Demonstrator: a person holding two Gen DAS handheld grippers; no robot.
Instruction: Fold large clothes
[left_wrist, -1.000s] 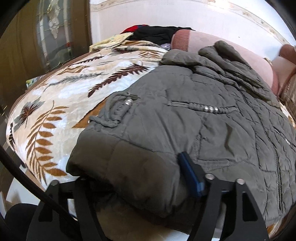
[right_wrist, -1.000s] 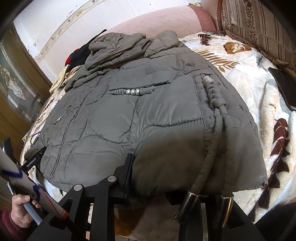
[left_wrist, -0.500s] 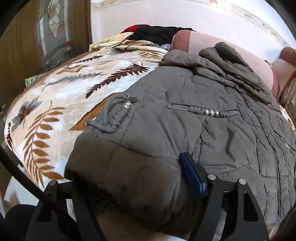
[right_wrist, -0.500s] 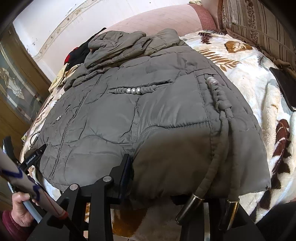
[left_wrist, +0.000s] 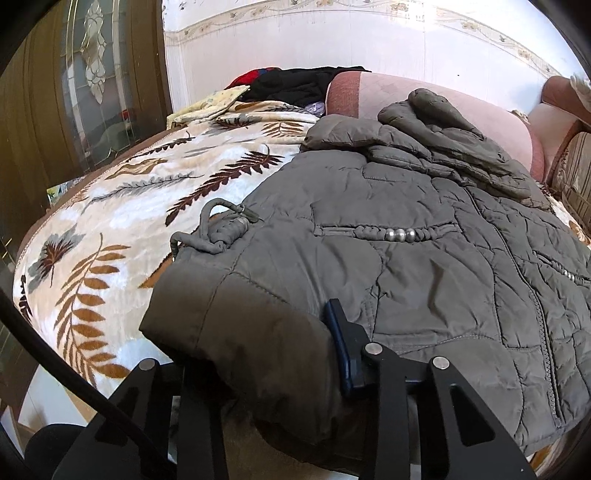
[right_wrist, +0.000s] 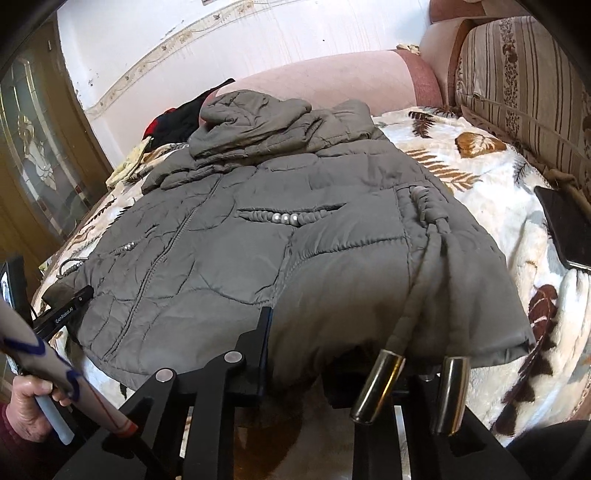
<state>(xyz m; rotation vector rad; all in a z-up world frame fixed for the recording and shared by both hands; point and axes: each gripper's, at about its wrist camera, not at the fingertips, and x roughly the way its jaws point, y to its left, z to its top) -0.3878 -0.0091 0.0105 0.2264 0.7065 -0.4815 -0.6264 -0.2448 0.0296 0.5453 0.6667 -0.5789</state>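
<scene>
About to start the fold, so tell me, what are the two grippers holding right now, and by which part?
Both hold the grey padded jacket by its bottom hem: the left gripper near one corner, the right gripper near the other, jaws just closed on the fabric.

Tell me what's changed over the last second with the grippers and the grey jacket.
The left gripper and right gripper have just closed on the bottom hem of the grey jacket, one near each corner, bunching it. Neither has lifted it. The jacket lies spread on the leaf-print blanket as before.
</scene>
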